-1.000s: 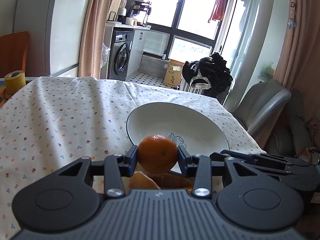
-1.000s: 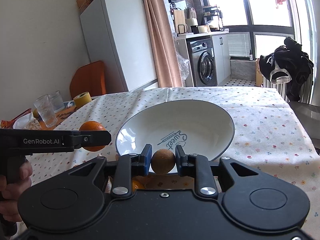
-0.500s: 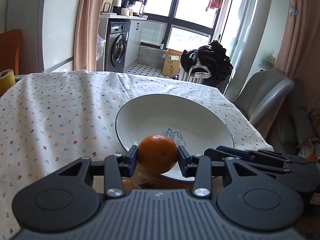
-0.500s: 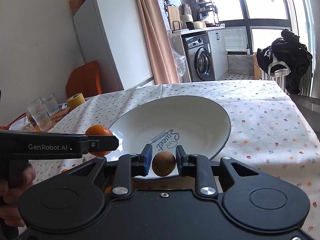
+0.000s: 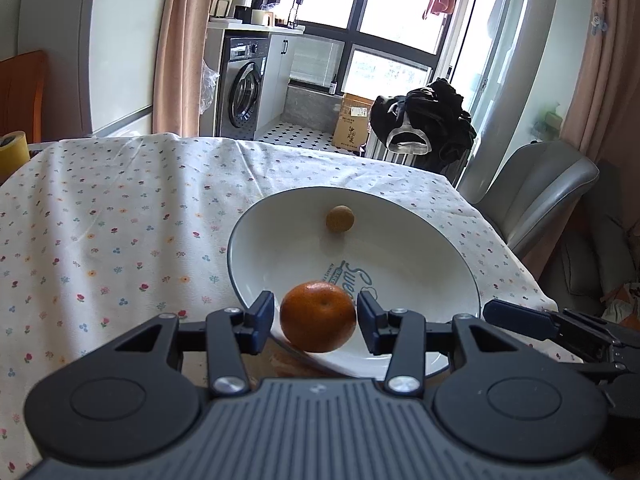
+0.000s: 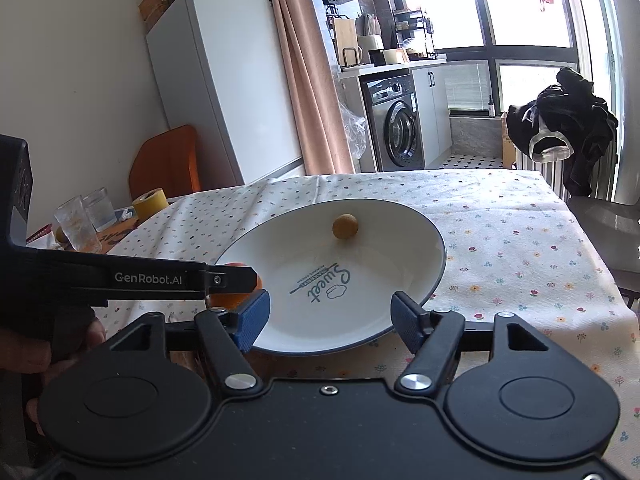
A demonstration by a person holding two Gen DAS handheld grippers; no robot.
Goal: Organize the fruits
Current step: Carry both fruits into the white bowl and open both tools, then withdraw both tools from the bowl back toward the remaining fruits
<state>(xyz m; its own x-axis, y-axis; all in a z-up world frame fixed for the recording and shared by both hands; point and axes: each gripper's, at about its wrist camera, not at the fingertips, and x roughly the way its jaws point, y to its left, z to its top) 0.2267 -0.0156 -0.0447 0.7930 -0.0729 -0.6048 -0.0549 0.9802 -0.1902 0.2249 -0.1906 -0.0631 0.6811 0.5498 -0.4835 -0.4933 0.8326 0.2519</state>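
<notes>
The surface (image 5: 120,216), covered by a flower-print tablecloth, carries one big white plate (image 5: 440,248) with a dark rim and "Sweet" printed in its middle — the place where the fruit is being gathered.

On the plate's far side lies a small round brown fruit (image 6: 345,226), perhaps a longan, resting free on the white with nothing touching it. That piece looks done.

The mandarin orange (image 5: 318,316) sits at the plate's near rim, between the fingers of the left claw (image 5: 316,318). Those fingers stand a little off the peel on both sides, a gap showing each way, so the left claw reads as released; whether the orange already rests on the rim or hangs just above it cannot be told from this angle. In the right wrist view the left claw's arm crosses in front of it and only a sliver of orange shows.

The right claw (image 6: 330,312) is spread wide and empty, hovering over the plate's near edge.

So two fruits look delivered, or very nearly. Left of the plate, by the drinking glasses (image 6: 80,220) and the yellow tape roll (image 6: 150,204), something small and yellowish shows — too blurred to name as fruit. Whether more fruit waits out of view cannot be judged.
</notes>
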